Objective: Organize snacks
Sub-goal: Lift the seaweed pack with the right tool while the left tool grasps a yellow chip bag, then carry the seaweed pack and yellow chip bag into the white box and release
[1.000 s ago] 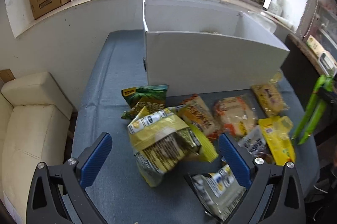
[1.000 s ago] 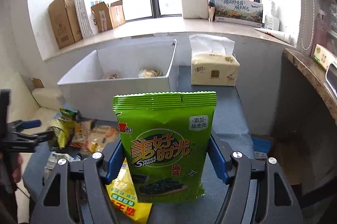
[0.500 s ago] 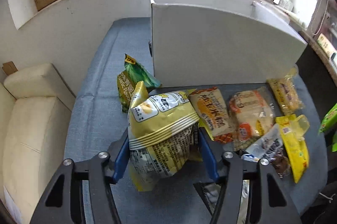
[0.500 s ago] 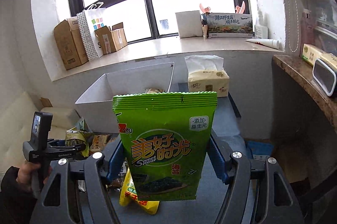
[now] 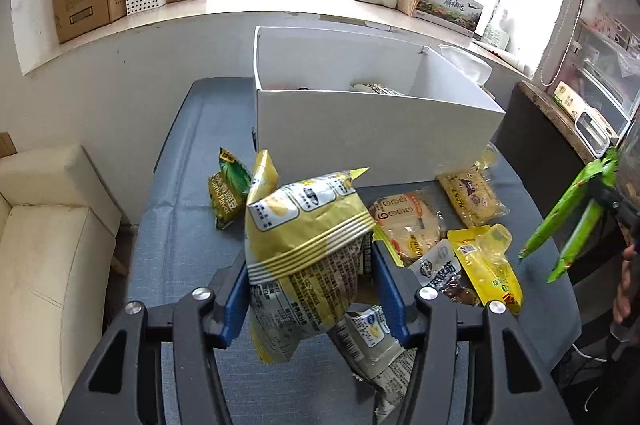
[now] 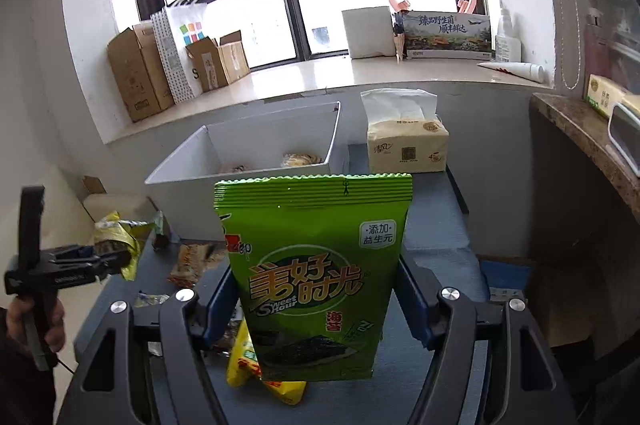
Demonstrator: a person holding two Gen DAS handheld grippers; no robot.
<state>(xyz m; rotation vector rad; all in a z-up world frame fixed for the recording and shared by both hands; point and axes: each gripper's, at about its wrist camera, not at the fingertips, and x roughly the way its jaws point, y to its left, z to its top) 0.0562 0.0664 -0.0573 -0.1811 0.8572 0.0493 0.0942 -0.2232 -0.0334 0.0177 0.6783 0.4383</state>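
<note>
My left gripper (image 5: 310, 285) is shut on a yellow snack bag (image 5: 304, 245) and holds it above the blue table (image 5: 172, 225). My right gripper (image 6: 316, 305) is shut on a green seaweed bag (image 6: 316, 277), held upright in the air; this bag also shows at the right of the left wrist view (image 5: 576, 213). A white open box (image 5: 372, 129) stands at the far side of the table with a few snacks inside (image 6: 300, 159). Several loose snack packs (image 5: 412, 225) lie in front of the box.
A small green bag (image 5: 226, 191) lies left of the box. A tissue pack (image 6: 406, 147) stands right of the box. A cream sofa (image 5: 48, 245) is left of the table, a dark counter (image 6: 580, 129) to the right. Cardboard boxes (image 6: 138, 73) sit on the windowsill.
My left gripper closed on the yellow bag and lifted it off the table. My right gripper rose with the green bag, staying shut.
</note>
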